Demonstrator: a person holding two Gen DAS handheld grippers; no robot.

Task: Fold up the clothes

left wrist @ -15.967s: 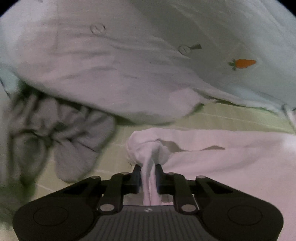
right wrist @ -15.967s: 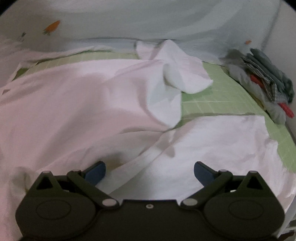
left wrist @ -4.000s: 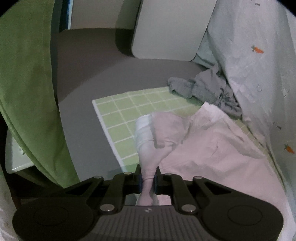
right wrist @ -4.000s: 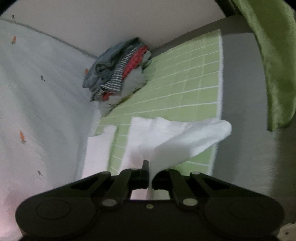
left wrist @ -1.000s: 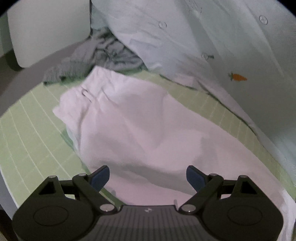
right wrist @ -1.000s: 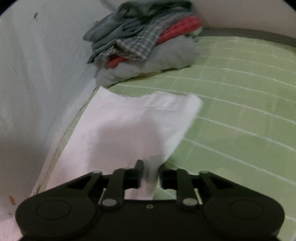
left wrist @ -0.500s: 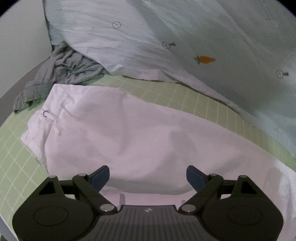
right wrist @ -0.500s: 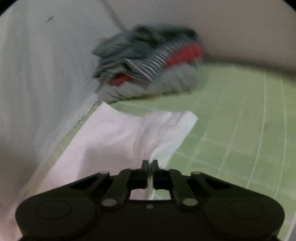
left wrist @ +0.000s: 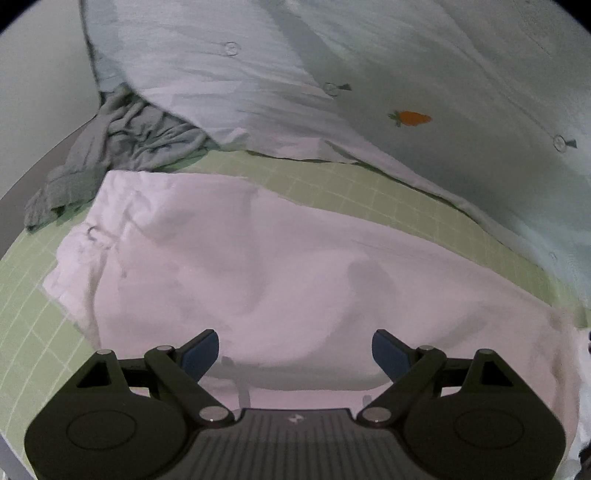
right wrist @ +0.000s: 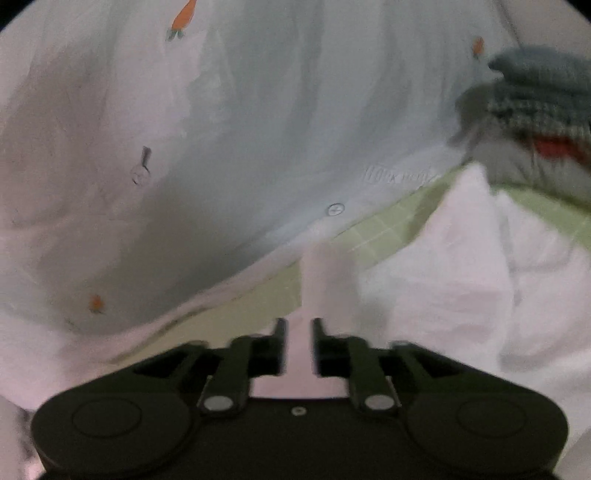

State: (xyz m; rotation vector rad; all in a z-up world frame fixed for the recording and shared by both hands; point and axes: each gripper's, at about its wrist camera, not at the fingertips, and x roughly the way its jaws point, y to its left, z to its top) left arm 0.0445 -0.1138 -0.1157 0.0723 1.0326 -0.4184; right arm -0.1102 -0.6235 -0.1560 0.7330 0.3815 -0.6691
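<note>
Two differ: left hand-held gripper point(left wrist: 295, 350) gapes empty; right hand-held gripper point(right wrist: 298, 332) opening around white garment point(right wrist: 328, 273).

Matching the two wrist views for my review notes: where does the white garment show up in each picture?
Left wrist: the white garment fills the middle and lower picture, spread on the green grid mat, just beyond the open left hand-held gripper.
Right wrist: white garment at right and lower centre, a strip of it between the opening right hand-held gripper.
Shared landmark: the carrot-print sheet behind the mat.
</note>
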